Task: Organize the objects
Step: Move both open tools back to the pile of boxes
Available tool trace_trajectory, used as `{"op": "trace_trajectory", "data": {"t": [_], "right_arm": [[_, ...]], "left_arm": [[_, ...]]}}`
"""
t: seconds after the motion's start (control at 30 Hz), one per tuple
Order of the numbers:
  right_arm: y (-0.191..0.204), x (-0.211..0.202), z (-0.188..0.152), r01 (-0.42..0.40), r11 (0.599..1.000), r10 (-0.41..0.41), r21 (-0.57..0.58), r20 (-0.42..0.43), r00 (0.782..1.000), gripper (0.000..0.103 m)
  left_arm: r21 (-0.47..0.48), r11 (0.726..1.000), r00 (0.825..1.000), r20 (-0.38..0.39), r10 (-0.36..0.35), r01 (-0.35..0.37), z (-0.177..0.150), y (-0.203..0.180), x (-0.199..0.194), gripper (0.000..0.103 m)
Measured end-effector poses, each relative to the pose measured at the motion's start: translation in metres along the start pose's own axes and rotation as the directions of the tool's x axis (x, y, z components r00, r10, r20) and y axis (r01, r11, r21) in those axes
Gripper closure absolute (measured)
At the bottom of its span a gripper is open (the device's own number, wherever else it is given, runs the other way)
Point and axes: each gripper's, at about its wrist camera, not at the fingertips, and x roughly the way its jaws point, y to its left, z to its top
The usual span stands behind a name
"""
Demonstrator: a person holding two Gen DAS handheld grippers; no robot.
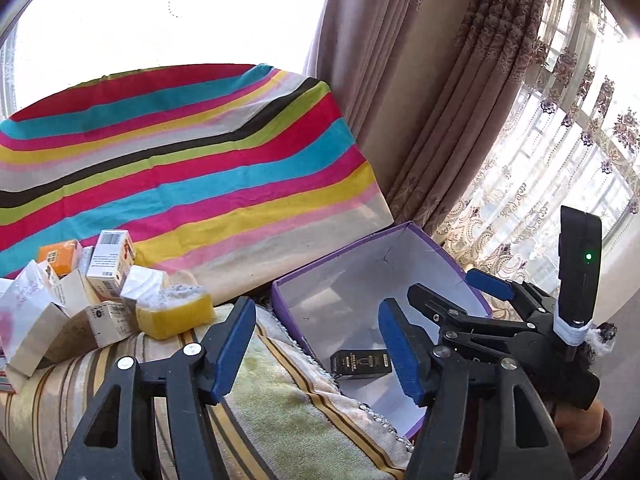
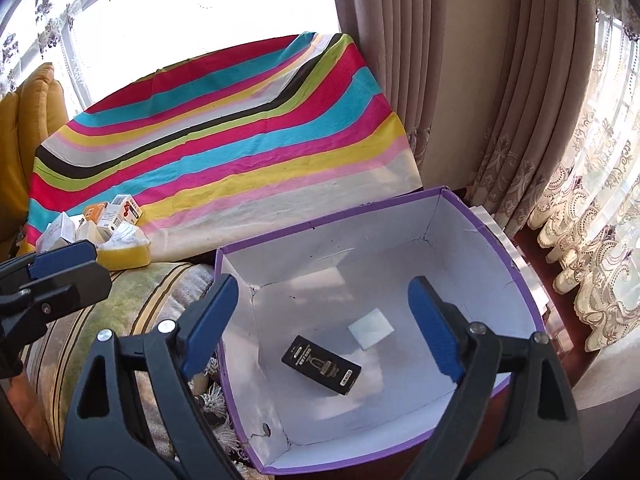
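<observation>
A purple box (image 2: 472, 216) with a white inside stands at the sofa's right end; it also shows in the left wrist view (image 1: 348, 250). A small black carton (image 2: 321, 364) and a white square pad (image 2: 371, 329) lie on its floor; the carton shows in the left wrist view (image 1: 361, 363) too. My right gripper (image 2: 324, 332) is open and empty above the box. My left gripper (image 1: 316, 354) is open and empty over the sofa cushion beside the box. A pile of small cartons (image 1: 108, 268) and a yellow sponge (image 1: 174, 312) lie at the left.
A striped cloth (image 1: 192, 160) covers the sofa back (image 2: 224, 140). The striped cushion (image 1: 280, 412) lies below my left gripper. Curtains (image 2: 460, 100) hang at the right. A yellow cushion (image 2: 24, 140) stands at far left. The right gripper (image 1: 448, 296) shows over the box.
</observation>
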Motion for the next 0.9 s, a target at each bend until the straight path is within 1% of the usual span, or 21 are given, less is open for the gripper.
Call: {"op": "trace_trajectory", "data": {"t": [0.03, 0.07, 0.13, 0.23, 0.33, 0.47, 0.57, 0.67, 0.73, 0.83, 0.9], "right_arm": [[0.004, -0.002, 0.002, 0.011, 1.0, -0.011, -0.008, 0.01, 1.0, 0.01], [0.007, -0.004, 0.003, 0.018, 1.0, -0.017, -0.017, 0.024, 1.0, 0.01], [0.015, -0.007, 0.005, 0.025, 0.999, -0.023, -0.037, 0.052, 0.998, 0.004], [0.028, -0.01, 0.007, -0.008, 0.998, 0.012, -0.066, 0.073, 0.997, 0.002], [0.041, -0.011, 0.007, -0.036, 0.994, 0.045, -0.1, 0.081, 0.996, 0.002], [0.059, -0.011, 0.008, -0.102, 0.983, 0.111, -0.151, 0.053, 0.992, 0.002], [0.076, -0.012, 0.007, -0.128, 0.971, 0.139, -0.204, 0.042, 0.989, 0.002], [0.092, -0.009, 0.007, -0.177, 0.954, 0.184, -0.242, 0.006, 0.983, 0.002], [0.103, -0.006, 0.006, -0.187, 0.941, 0.19, -0.281, -0.018, 0.982, 0.002], [0.115, -0.002, 0.005, -0.207, 0.927, 0.204, -0.312, -0.041, 0.978, 0.002], [0.118, 0.002, 0.007, -0.243, 0.921, 0.231, -0.304, -0.075, 0.97, 0.002]], "left_arm": [[0.002, 1.0, 1.0, 0.014, 0.026, -0.026, -0.001, 0.005, -0.004, 0.034], [0.01, 0.999, 0.999, 0.031, 0.035, -0.036, -0.002, 0.01, -0.009, 0.034], [0.031, 0.998, 0.997, 0.056, 0.057, -0.059, -0.007, 0.02, -0.019, 0.033], [0.042, 0.994, 0.992, 0.076, 0.101, -0.104, -0.012, 0.037, -0.033, 0.033], [0.007, 0.993, 0.989, 0.09, 0.121, -0.122, -0.016, 0.06, -0.048, 0.029], [-0.056, 0.989, 0.987, 0.075, 0.139, -0.135, -0.026, 0.094, -0.065, 0.025], [-0.099, 0.983, 0.985, 0.052, 0.163, -0.157, -0.037, 0.117, -0.075, 0.024], [-0.137, 0.974, 0.982, 0.033, 0.187, -0.181, -0.048, 0.137, -0.085, 0.024], [-0.177, 0.967, 0.981, 0.029, 0.191, -0.183, -0.056, 0.151, -0.092, 0.024], [-0.238, 0.948, 0.974, 0.022, 0.224, -0.212, -0.065, 0.174, -0.102, 0.024], [-0.274, 0.93, 0.967, 0.011, 0.256, -0.243, -0.068, 0.189, -0.106, 0.024]]}}
